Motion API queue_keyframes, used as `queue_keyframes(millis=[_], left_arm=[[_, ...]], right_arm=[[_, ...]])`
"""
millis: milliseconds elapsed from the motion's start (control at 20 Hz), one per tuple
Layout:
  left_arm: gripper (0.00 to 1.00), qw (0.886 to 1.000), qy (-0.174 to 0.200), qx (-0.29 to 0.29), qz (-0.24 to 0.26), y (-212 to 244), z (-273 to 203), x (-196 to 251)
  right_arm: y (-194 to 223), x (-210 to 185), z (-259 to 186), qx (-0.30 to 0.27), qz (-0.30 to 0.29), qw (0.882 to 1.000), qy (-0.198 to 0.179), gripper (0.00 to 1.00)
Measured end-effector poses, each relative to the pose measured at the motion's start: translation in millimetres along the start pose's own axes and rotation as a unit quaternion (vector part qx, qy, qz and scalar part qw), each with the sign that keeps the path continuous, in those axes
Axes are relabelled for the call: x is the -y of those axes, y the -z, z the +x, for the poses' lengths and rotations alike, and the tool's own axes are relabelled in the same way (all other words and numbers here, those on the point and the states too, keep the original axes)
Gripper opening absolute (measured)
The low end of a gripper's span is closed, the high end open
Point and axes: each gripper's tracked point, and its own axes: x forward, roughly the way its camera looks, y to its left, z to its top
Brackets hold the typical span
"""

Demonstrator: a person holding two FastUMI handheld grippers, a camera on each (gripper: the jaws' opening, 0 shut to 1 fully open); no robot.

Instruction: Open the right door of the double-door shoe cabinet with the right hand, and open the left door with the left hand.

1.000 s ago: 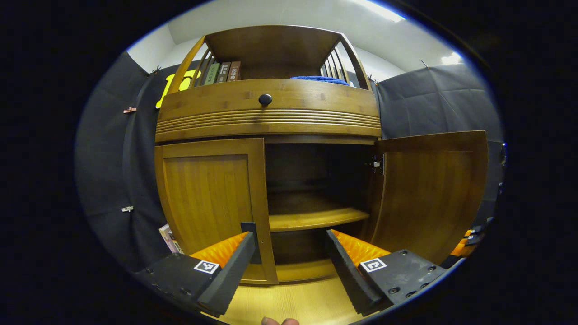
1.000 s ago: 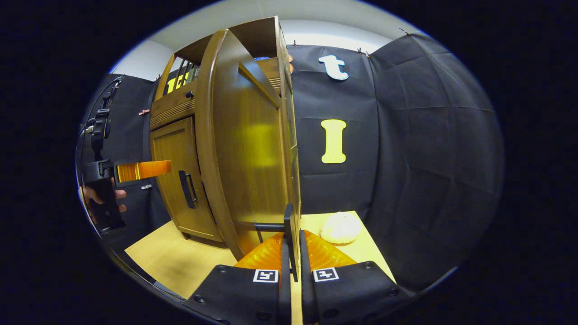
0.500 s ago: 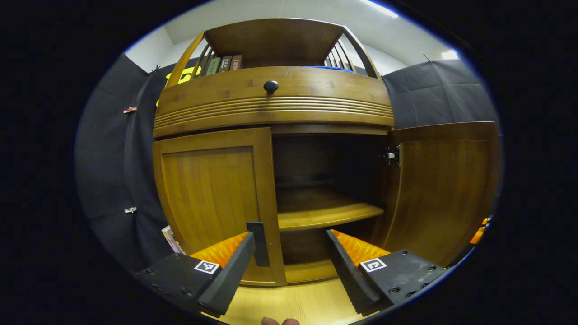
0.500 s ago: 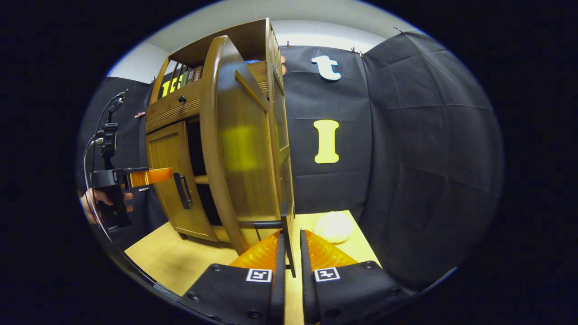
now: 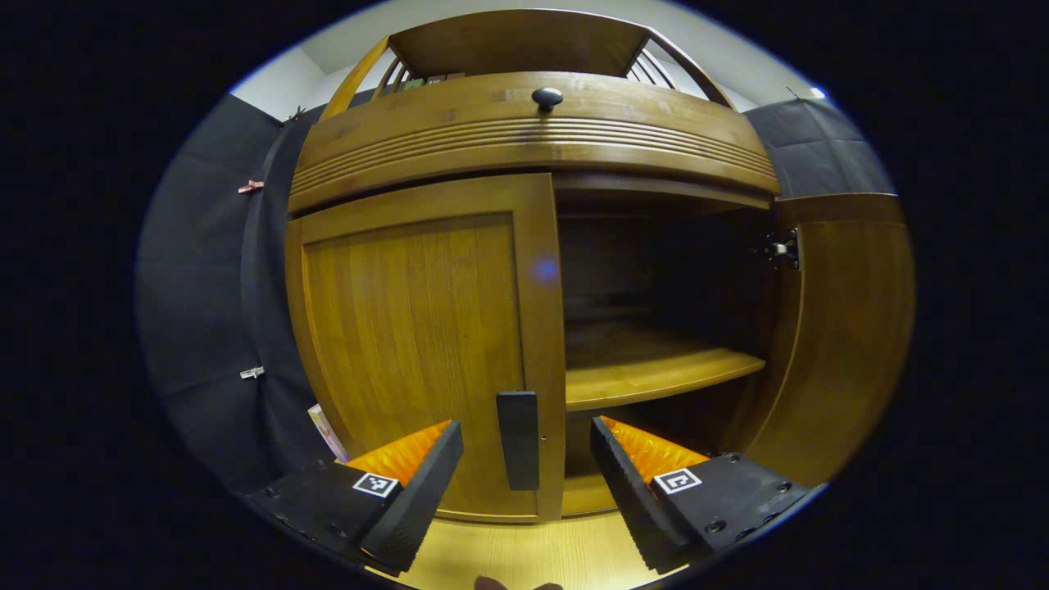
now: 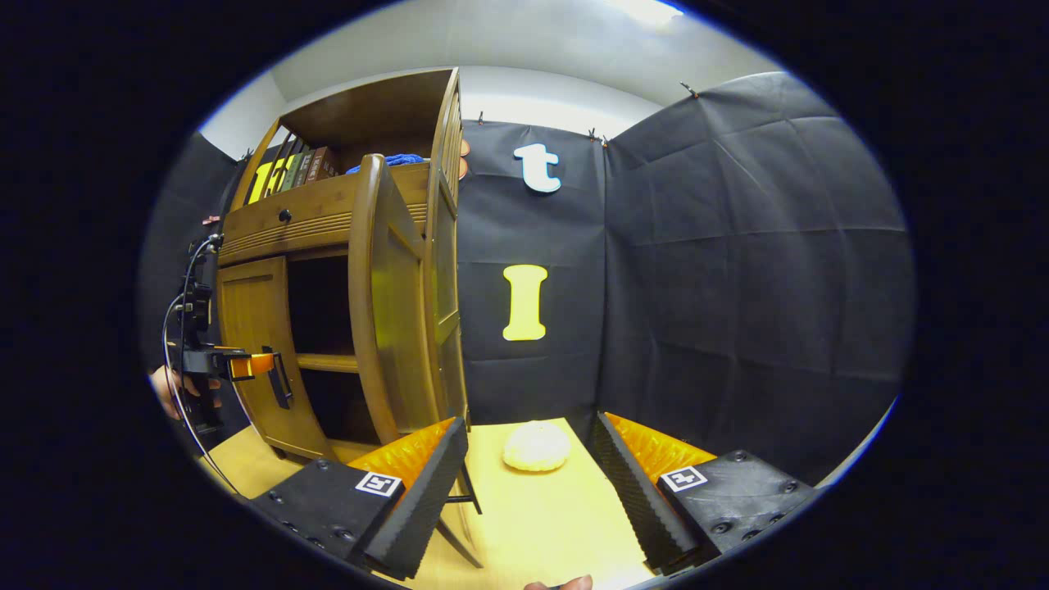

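In the left gripper view, the left gripper (image 5: 524, 475) is held with its jaws spread wide, and the black handle (image 5: 519, 440) of the left door (image 5: 418, 344) is seen between the fingers, untouched by either. The left door is closed against the shoe cabinet (image 5: 524, 139). Beside it, the dark interior and a bare shelf (image 5: 656, 381) are exposed, and the right door (image 5: 844, 328) is swung wide open on its hinge.

In the right gripper view, the right gripper (image 6: 524, 492) is likewise held with jaws apart, gripping nothing, just beside the outer edge of the open right door. A pale round object (image 6: 537, 447) is seen on the counter (image 6: 533, 524) beyond the fingers. At far left, the left gripper is held by a hand (image 6: 168, 389) at the left door's handle.
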Motion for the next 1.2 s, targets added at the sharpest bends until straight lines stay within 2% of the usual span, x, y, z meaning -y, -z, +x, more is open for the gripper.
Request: queue_keyframes(millis=[50,100,150,250,300,400,550,600,650,700,750,850,900,1200], left_arm=[[0.98,1.000,0.001,-0.005,-0.002,5,6,-1],[0.97,1.000,0.004,-0.009,-0.004,7,12,1],[0.96,1.000,0.006,-0.014,-0.007,13,15,1],[0.93,1.000,0.012,-0.024,-0.013,22,30,3],[0.84,0.999,0.013,-0.029,-0.013,26,35,4],[0.75,1.000,0.006,-0.029,-0.010,28,44,-1],[0.65,1.000,-0.005,-0.016,0.002,23,52,-7],[0.57,1.000,0.000,-0.020,0.002,24,53,-5],[0.52,1.000,0.004,-0.025,-0.001,27,54,-1],[0.42,1.000,-0.001,-0.025,-0.002,27,57,0],[0.37,1.000,-0.002,-0.025,-0.003,27,55,-1],[0.36,1.000,0.002,-0.024,-0.017,28,54,-1],[0.32,1.000,0.006,-0.023,-0.020,29,52,-1],[0.29,0.999,0.024,-0.019,-0.017,32,21,-7]], right_arm=[[-3,2,-2,0.000,0.003,1.000,0.006,0.92],[-4,3,-4,-0.001,0.006,1.000,0.010,0.92],[-4,6,-7,-0.001,0.009,1.000,0.015,0.98],[-7,10,-15,0.001,0.008,1.000,0.025,0.98],[-7,11,-19,0.001,0.006,1.000,0.029,0.98],[-8,15,-28,0.002,-0.001,0.999,0.038,0.98],[-10,21,-40,0.000,-0.004,0.999,0.050,0.98],[-11,23,-43,0.001,-0.004,0.998,0.055,0.98],[-12,25,-47,0.001,-0.005,0.998,0.060,0.98],[-13,27,-51,0.001,-0.007,0.998,0.065,0.98],[-13,28,-53,0.002,-0.009,0.997,0.072,0.98],[-17,28,-60,0.005,-0.013,0.997,0.078,0.98],[-19,25,-62,0.007,-0.013,0.997,0.076,0.98],[-32,-12,-64,0.020,-0.021,0.998,0.049,0.98]])
